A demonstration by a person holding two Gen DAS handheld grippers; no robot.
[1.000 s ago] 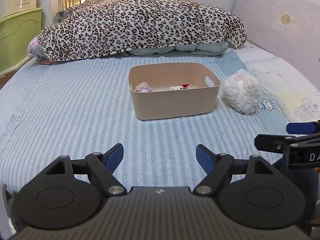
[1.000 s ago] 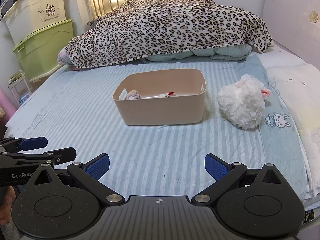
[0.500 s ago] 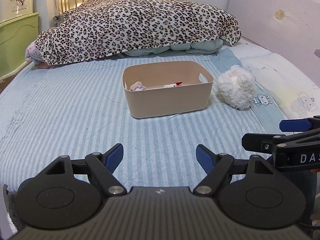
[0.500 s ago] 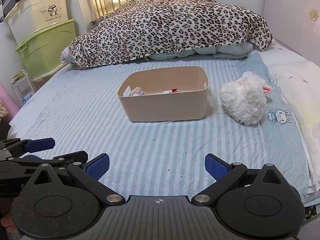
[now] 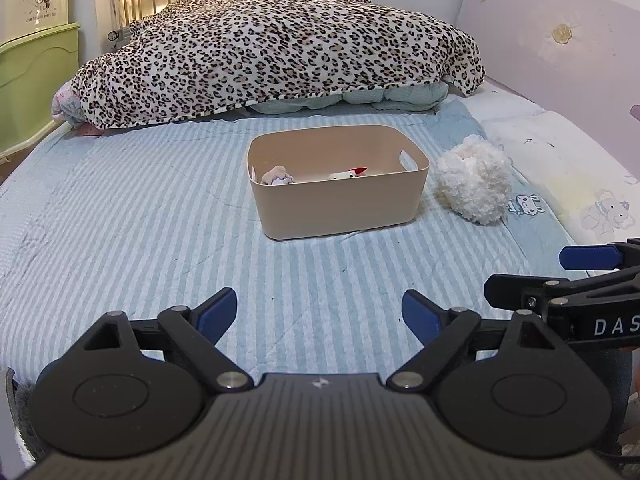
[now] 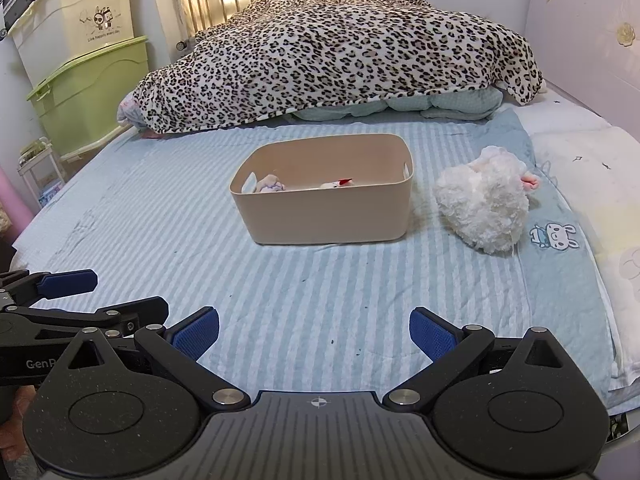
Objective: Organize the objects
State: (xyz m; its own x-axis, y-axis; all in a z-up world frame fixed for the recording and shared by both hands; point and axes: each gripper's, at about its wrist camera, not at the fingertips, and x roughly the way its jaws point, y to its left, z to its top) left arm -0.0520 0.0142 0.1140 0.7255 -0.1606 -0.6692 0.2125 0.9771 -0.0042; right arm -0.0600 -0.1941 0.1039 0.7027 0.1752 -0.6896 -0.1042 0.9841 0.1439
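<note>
A beige plastic bin (image 5: 340, 204) (image 6: 328, 216) stands on the striped blue bed. Inside it lie a small pale plush (image 5: 277, 175) (image 6: 270, 183) and a small white toy with a red part (image 5: 347, 173) (image 6: 336, 184). A fluffy white plush (image 5: 474, 182) (image 6: 484, 208) lies on the bed right of the bin. My left gripper (image 5: 320, 314) is open and empty, well in front of the bin. My right gripper (image 6: 314, 334) is open and empty, also near the bed's front.
A leopard-print blanket (image 5: 272, 56) (image 6: 340, 52) is heaped at the far end of the bed. A headboard (image 5: 560, 48) runs along the right. Green and cream storage boxes (image 6: 88, 80) stand at the left. The right gripper shows in the left wrist view (image 5: 572, 276).
Both grippers drew back and a little upward from the bin, which looks slightly farther away. Both stay open; nothing on the bed moved.
</note>
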